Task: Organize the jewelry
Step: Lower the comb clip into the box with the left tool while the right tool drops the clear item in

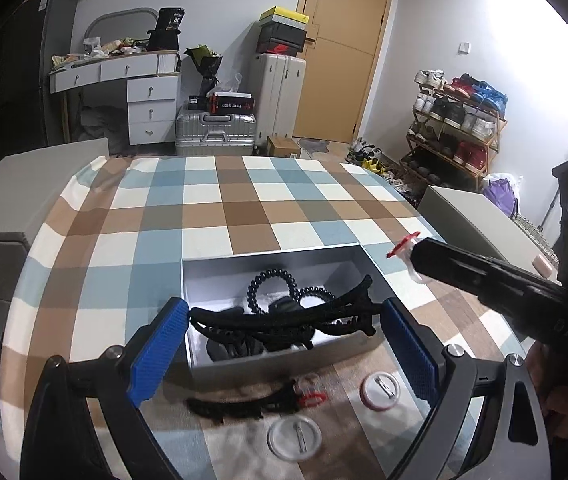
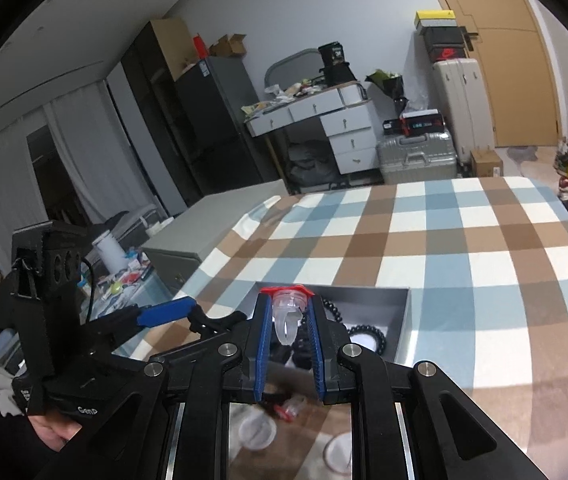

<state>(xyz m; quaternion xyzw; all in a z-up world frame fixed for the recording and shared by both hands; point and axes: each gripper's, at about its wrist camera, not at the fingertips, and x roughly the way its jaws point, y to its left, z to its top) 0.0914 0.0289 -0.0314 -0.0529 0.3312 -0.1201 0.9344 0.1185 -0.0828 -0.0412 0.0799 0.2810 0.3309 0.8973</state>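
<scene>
Left tongs (image 1: pixel 284 344): jaws spread wide, and a long black hair claw (image 1: pixel 284 320) spans the gap between the blue pads (image 1: pixel 160 348). The claw's ends reach both pads; whether they press on it cannot be told from the left view. The claw hangs over the near part of the grey box (image 1: pixel 268 256).

Right tongs (image 2: pixel 289 344): jaws nearly closed, gripping a small clear ring with a red top (image 2: pixel 287 312). The red top sits at the fingertips; the clear band hangs down between the pads. In the left view the same ring (image 1: pixel 403 245) shows at the tip of the right tongs, above the tablecloth just off the box's far right corner.

Box contents, ahead of and under the left tongs: two black spiral hair ties (image 1: pixel 272 284), other dark pieces too tangled to separate.

On the checked tablecloth (image 1: pixel 204 208), nearer than the box and below the left tongs:
- a second black hair claw (image 1: pixel 236 404)
- a small red and clear piece (image 1: pixel 311 396) touching its right end
- a round badge with pink rim (image 1: pixel 379 390)
- a round clear badge (image 1: pixel 293 436)

A hand (image 1: pixel 559 392) holds the right tongs' grip.
</scene>
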